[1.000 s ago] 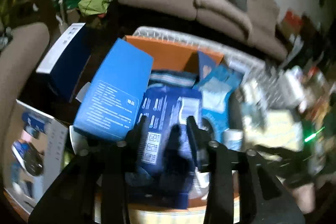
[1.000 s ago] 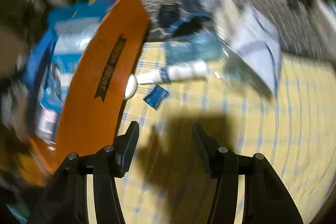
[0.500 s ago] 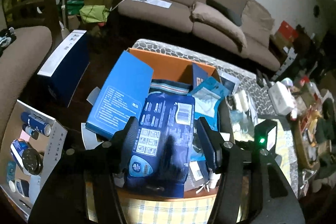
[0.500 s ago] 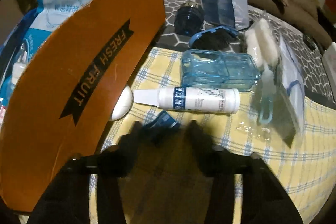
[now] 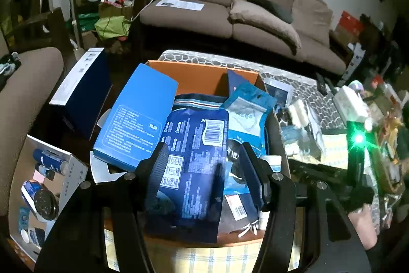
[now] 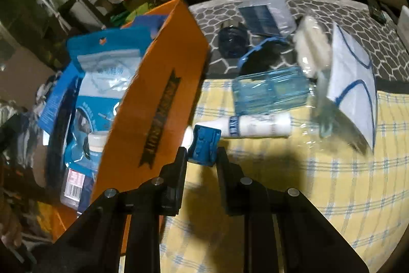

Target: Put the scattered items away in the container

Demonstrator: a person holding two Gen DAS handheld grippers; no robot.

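An orange cardboard box (image 5: 194, 76) stands on the yellow checked cloth, packed with a dark blue pouch (image 5: 194, 145), a light blue carton (image 5: 135, 119) and a light blue packet (image 5: 245, 114). My left gripper (image 5: 202, 155) hovers open above the pouch, touching nothing. In the right wrist view the box's orange wall (image 6: 158, 83) is at the left. Just right of it, my right gripper (image 6: 202, 154) has its jaws closing on a small blue plastic piece (image 6: 204, 142), and both pads press on it. A white bottle (image 6: 258, 124) lies just behind it.
A clear blue case (image 6: 271, 91), cotton pads (image 6: 311, 47), a white mask (image 6: 350, 68), a dark jar (image 6: 232, 40) and a clear packet (image 6: 265, 14) lie on the cloth right of the box. A dark blue carton (image 5: 84, 88) and a brown sofa (image 5: 230, 7) stand beyond.
The left jaws widened off the dark blue pouch and the gripper drew back a little. The right gripper came down on the small blue piece, closed on it and lifted it.
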